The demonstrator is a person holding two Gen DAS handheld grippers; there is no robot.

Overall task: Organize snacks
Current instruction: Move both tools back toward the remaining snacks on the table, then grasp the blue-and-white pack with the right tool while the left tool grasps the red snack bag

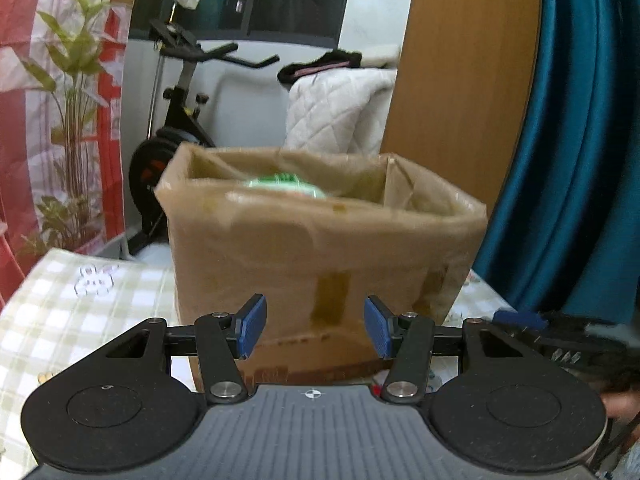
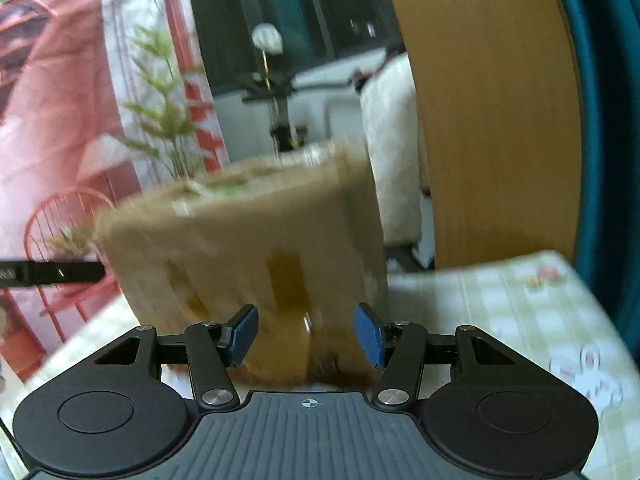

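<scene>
Both of my grippers are released and empty: the left gripper (image 1: 315,328) and the right gripper (image 2: 305,334) each show bare blue pads with nothing between them. Ahead of both jaws stands the box (image 1: 320,248), open-topped, with a green snack (image 1: 280,186) inside, above and beyond my left jaws. No other snack shows near either jaw. I judge the next pick needs slower hands, since the right view is blurred.
</scene>
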